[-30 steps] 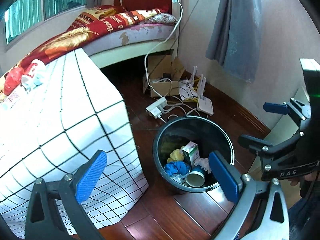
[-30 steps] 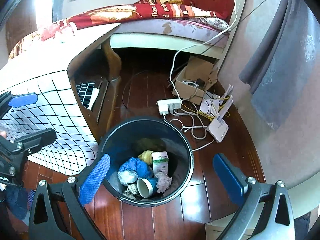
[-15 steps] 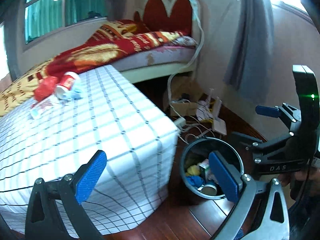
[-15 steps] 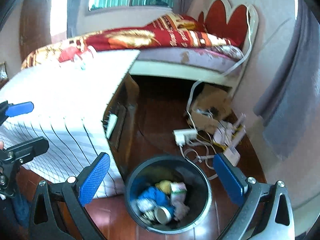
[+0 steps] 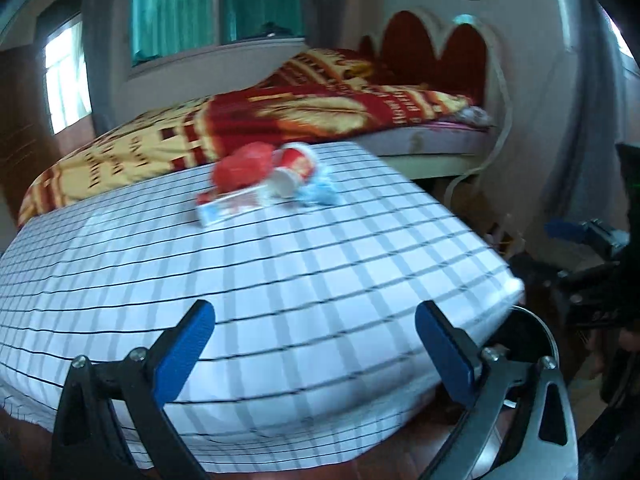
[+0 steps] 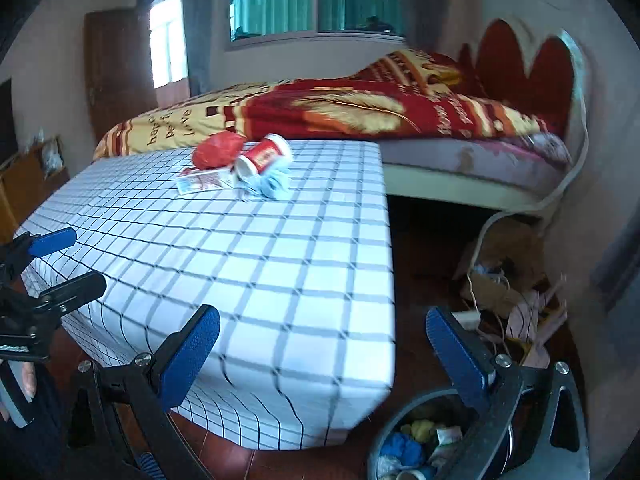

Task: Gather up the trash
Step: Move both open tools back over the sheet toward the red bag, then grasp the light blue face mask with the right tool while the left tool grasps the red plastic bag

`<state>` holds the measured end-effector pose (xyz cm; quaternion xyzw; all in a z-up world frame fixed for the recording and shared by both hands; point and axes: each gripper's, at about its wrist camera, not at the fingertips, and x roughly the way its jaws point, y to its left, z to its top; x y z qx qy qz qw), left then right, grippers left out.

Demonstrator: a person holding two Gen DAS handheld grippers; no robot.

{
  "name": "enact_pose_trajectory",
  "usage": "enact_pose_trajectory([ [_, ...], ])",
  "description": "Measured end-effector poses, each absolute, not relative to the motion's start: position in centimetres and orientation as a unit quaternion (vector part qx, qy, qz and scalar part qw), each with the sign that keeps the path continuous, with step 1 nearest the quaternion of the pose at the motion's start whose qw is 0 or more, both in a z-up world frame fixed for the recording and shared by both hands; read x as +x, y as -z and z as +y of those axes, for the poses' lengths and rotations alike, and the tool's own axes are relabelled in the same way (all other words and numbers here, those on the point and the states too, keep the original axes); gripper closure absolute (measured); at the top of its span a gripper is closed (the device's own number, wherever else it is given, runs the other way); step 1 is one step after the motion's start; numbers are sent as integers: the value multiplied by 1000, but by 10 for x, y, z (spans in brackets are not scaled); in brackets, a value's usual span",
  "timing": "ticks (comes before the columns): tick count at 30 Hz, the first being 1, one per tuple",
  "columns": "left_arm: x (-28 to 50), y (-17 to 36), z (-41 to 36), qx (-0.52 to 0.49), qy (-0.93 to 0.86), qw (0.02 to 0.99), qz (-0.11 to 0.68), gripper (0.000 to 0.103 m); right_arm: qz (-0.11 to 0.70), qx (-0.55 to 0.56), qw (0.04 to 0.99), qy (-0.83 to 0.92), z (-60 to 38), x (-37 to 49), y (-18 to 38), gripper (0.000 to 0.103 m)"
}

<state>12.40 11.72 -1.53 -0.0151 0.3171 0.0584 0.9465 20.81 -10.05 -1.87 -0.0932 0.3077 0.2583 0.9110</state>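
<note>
Trash lies in a small heap on the far side of the checked tablecloth (image 5: 280,280) (image 6: 280,240): a red crumpled bag (image 5: 242,166) (image 6: 216,150), a red paper cup on its side (image 5: 294,172) (image 6: 262,158), a flat wrapper (image 5: 230,206) (image 6: 200,180) and a light blue wad (image 5: 320,194) (image 6: 272,182). The black bin (image 6: 400,448) (image 5: 532,340) stands on the floor at the table's right corner, holding several pieces of trash. My left gripper (image 5: 316,354) is open and empty above the table's near edge. My right gripper (image 6: 324,354) is open and empty above the table corner and bin.
A bed with a red and yellow blanket (image 5: 320,116) (image 6: 360,108) stands behind the table. A cardboard box, power strip and cables (image 6: 504,280) clutter the floor at the right by the wall. A wooden cabinet (image 6: 24,184) stands at the far left.
Both grippers have lifted and tilted up from the bin toward the tabletop. The trash heap on the cloth is now central in both views, and the bin has dropped to the lower right.
</note>
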Motion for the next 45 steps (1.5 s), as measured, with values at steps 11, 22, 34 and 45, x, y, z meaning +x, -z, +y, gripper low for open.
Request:
enact_pose_trajectory([
  [11, 179, 9, 194, -20, -109, 947, 302, 3, 315, -99, 895, -301, 6, 285, 6, 0],
  [22, 257, 18, 227, -19, -102, 943, 315, 8, 362, -116, 871, -311, 74, 381, 48, 16],
  [34, 329, 25, 223, -22, -71, 942, 326, 8, 389, -109, 861, -309, 66, 431, 65, 78],
  [45, 334, 39, 234, -59, -40, 937, 343, 70, 372, -100, 865, -321, 59, 425, 57, 91],
])
